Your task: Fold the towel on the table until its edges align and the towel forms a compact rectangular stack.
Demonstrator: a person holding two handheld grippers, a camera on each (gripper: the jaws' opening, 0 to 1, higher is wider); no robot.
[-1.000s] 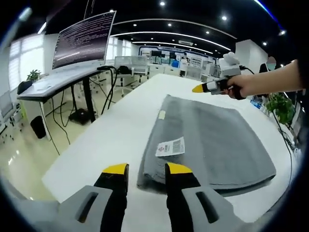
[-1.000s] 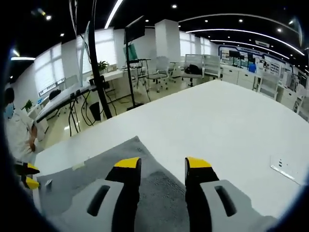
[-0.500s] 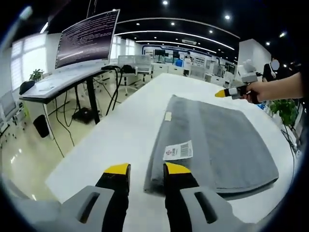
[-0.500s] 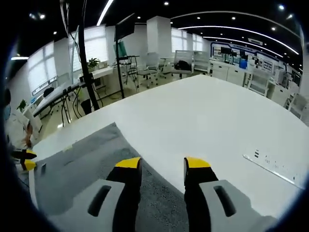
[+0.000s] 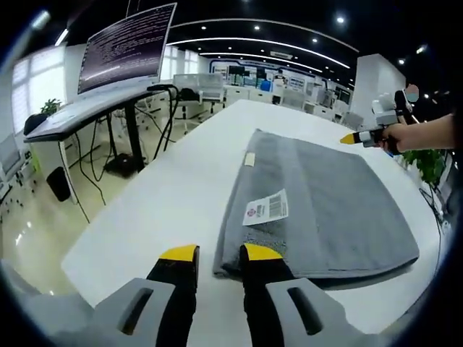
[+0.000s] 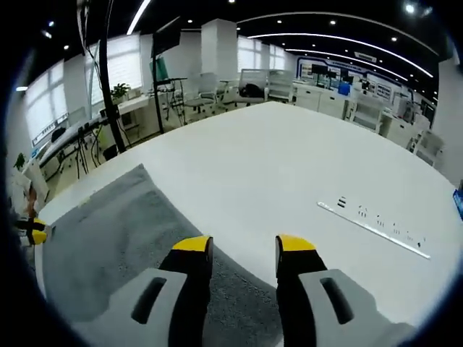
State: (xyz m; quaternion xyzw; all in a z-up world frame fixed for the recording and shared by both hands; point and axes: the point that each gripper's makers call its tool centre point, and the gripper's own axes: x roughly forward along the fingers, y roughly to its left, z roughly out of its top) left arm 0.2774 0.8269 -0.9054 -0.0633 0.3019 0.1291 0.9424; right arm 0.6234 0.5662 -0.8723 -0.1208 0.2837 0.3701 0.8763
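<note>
Since a second ago the right gripper (image 5: pixel 352 137) is swinging away from the towel's far end toward its far right corner, and its own view is now taking in more bare table (image 6: pixel 289 159). Left gripper (image 5: pixel 218 254) is staying low at the near left corner, jaws slightly parted, holding nothing. In its own view the right gripper (image 6: pixel 235 248) is hovering over the towel's edge, jaws apart, empty. Likely both are lining up on corners for another fold.

Towel (image 5: pixel 318 202) is lying flat on the white table, grey, already folded into a long rectangle with a doubled near edge. A white barcode label (image 5: pixel 265 208) is sitting face up near the near left corner; a smaller tag (image 5: pixel 249 159) is showing farther along the left edge. Beyond, a recessed socket strip (image 6: pixel 372 225) is lying in the tabletop.
</note>
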